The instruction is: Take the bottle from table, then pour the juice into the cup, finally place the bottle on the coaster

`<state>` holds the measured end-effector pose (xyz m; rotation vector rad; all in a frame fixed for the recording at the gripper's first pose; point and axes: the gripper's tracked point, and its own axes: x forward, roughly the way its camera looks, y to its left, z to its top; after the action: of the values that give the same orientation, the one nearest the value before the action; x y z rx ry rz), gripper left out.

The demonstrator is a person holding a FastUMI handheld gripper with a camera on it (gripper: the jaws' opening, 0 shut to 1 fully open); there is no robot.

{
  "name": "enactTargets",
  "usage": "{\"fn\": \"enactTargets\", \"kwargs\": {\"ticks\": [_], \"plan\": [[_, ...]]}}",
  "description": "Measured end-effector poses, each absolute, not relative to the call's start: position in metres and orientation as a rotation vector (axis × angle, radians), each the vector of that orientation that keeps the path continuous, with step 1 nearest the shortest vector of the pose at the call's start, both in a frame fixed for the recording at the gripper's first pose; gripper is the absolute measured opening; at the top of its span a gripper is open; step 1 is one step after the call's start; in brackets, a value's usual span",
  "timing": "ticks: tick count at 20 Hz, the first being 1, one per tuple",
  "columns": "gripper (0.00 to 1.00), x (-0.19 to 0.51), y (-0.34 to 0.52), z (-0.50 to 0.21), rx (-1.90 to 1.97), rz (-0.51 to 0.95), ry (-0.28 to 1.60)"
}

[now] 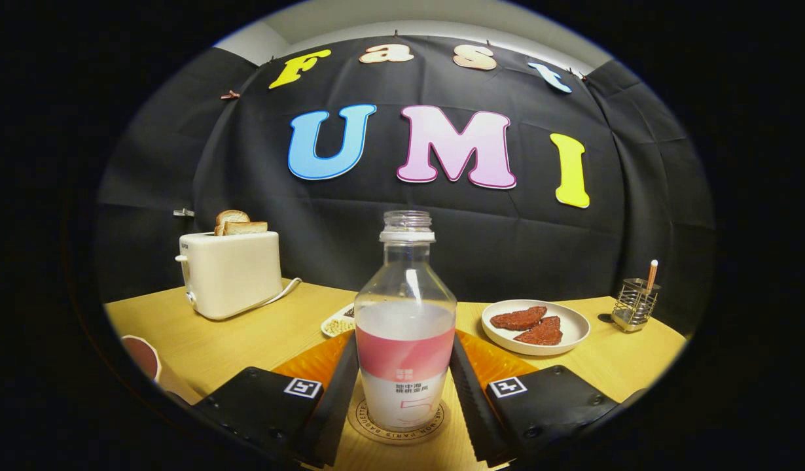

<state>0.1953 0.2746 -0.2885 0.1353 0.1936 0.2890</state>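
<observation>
Right now the bottle (406,327) stands upright on the round coaster (396,425), capless, with pale liquid filling its lower part under a pink label band. It sits between the fingers of the gripper (402,386), which flank it closely on the left and right; whether both fingers press on it I cannot tell. Near the left of the gripper, part of a cup (143,358) shows at the table (245,340) edge. Farther left stands a white toaster (231,271) with bread slices in its slots. Beyond the bottle, a small dish (338,324) peeks out, and to the right a plate (535,327) holds two dark reddish pieces, with a wire holder (633,304) farther right.
</observation>
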Motion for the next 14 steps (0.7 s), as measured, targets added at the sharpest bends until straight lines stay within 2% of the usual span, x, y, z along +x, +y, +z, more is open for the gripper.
{"fn": "enactTargets", "kwargs": {"ticks": [1, 3, 5, 14], "plan": [[0.77, 0.193, 0.276, -0.292, 0.142, 0.293, 0.207], [0.90, 0.190, 0.278, -0.296, 0.156, 0.305, 0.235], [0.99, 0.186, 0.279, -0.298, 0.167, 0.318, 0.248], [0.98, 0.175, 0.263, -0.295, 0.175, 0.323, 0.283]]}}
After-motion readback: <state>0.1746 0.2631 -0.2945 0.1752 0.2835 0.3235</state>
